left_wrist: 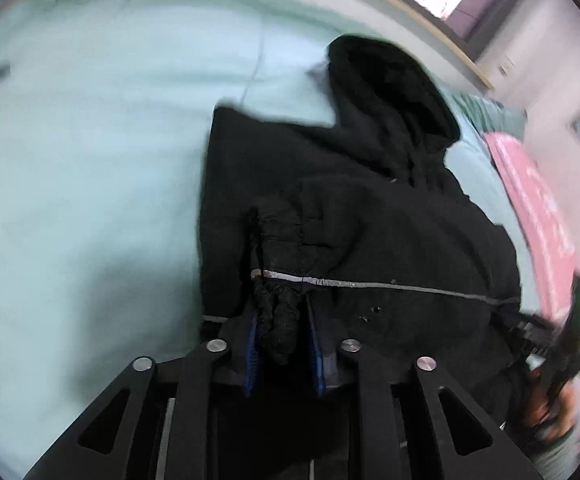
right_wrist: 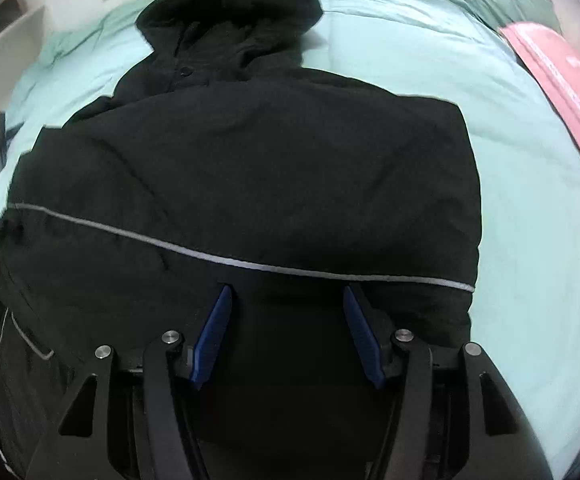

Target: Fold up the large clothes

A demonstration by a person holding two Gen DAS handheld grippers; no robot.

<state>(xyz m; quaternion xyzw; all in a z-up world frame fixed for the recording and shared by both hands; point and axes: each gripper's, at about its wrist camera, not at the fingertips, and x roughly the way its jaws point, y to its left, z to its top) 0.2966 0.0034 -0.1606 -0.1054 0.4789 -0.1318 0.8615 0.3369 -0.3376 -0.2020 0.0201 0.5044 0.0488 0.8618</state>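
Folding so far: the big black jacket [right_wrist: 249, 168] lies flat on the light green bed cover [left_wrist: 81, 168]; it looks partly folded, with the sides turned in to make a neat block; that is my guess from its shape
Hood: the hood [right_wrist: 229, 12] sticks out at the far end, well ahead of both claws; it does not look folded in yet
Left claw: the left claw [left_wrist: 281, 332] is clamped on a bunched cuff [left_wrist: 279, 320]; the cuff sits right between its blue pads [left_wrist: 251, 356]
Sleeve: the sleeve [left_wrist: 310, 220] runs from the cuff forward over the jacket body, just ahead of the left claw
Right claw: the right claw [right_wrist: 285, 336] has its fingers wide apart; black cloth lies between and under them, but I cannot tell if they touch it
Grey stripe: a thin grey stripe [right_wrist: 249, 266] crosses the jacket just ahead of the right claw
Pink thing: a pink sheet [right_wrist: 570, 80] lies far off to the right of the right claw
Still to do: I think the held sleeve must be laid flat; then the hood tucked in and the jacket folded in half
Watch out: the thick jacket may spring open again
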